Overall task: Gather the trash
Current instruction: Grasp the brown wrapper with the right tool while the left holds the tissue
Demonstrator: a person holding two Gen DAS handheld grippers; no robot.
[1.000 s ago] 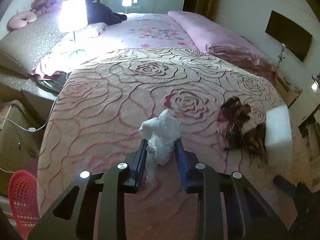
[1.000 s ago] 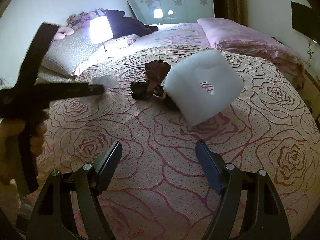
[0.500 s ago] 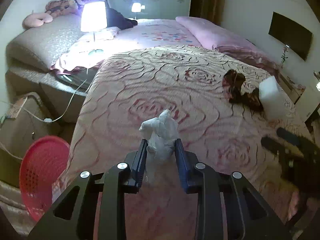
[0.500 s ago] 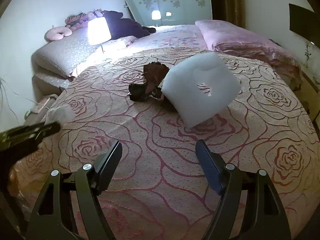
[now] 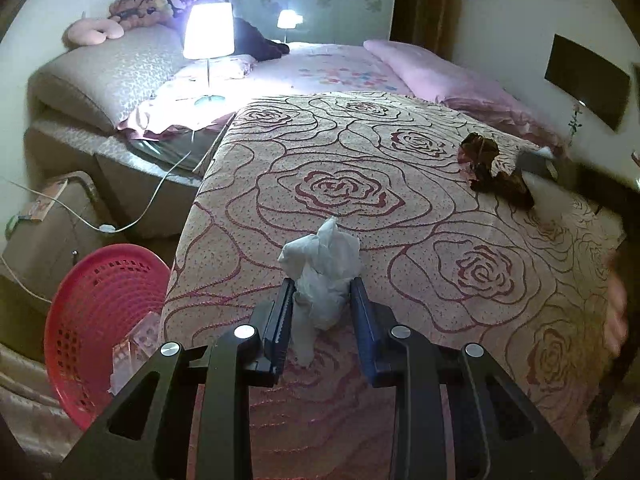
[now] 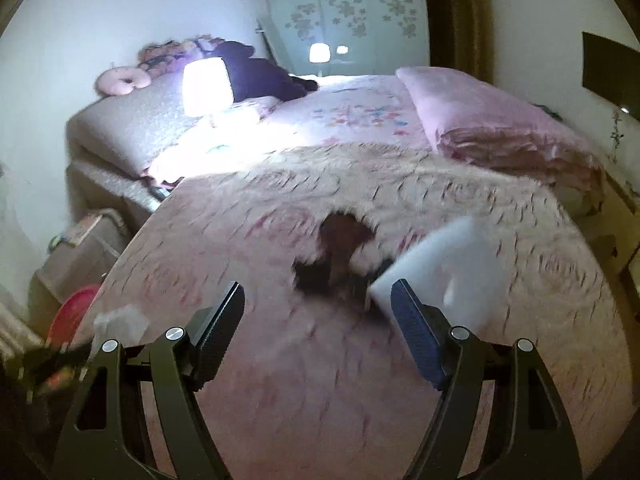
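The left gripper [image 5: 323, 300] clamps a crumpled tissue [image 5: 322, 268] above the bed's near edge; the right gripper [image 6: 318, 320] gapes empty. The light tissue could miss the red basket [image 5: 92, 320] at lower left.

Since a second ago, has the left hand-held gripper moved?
Yes. The left hand-held gripper, shut on the white tissue wad, has swung left toward the bed's edge: the red basket now fills far more of its view.

The left gripper [image 5: 322, 300] is angled downward, its jaws clamped on a wad of white tissue [image 5: 324, 276]. The right gripper [image 6: 318, 320] is held with jaws spread wide and nothing between them.
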